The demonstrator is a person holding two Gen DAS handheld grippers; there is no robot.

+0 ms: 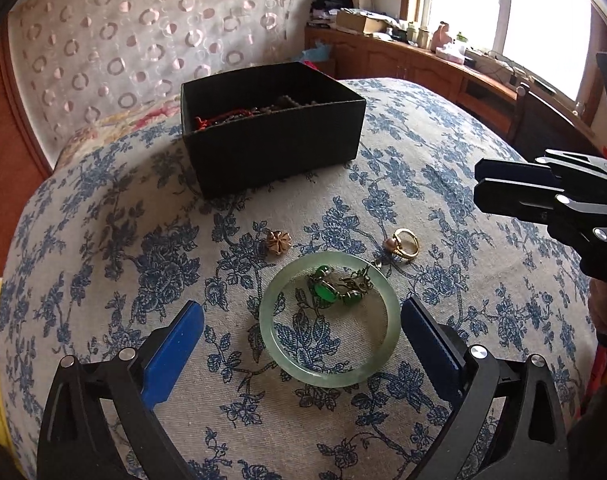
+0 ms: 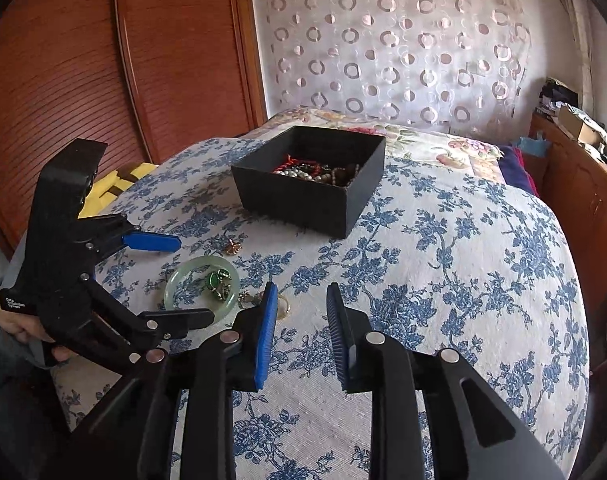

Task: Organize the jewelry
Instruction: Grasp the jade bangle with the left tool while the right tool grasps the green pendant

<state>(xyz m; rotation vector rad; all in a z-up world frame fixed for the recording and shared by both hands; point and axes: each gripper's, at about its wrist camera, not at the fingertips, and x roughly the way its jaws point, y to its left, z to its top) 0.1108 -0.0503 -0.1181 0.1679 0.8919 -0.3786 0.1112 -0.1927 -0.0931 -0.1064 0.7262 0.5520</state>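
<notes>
The black box [image 1: 271, 128] stands on the floral cloth [image 1: 443, 280], already holding beads, probably as the collection point. Near it lie the jade bangle [image 1: 327, 320], ringing green earrings [image 1: 335, 288], and beside it a gold ring [image 1: 405, 244] and flower stud [image 1: 278, 242]. The left gripper [image 1: 303, 328] hovers low, fingers spread wide astride the bangle; the right gripper [image 2: 301, 332] hangs alongside, moderately parted, empty.

Bare cloth is lying open right of the box [image 2: 309, 178]. Bangle [image 1: 328, 318], gold ring [image 1: 406, 243] and small flower piece [image 1: 278, 242] are crowding the near-left surface [image 2: 463, 280] approach.
</notes>
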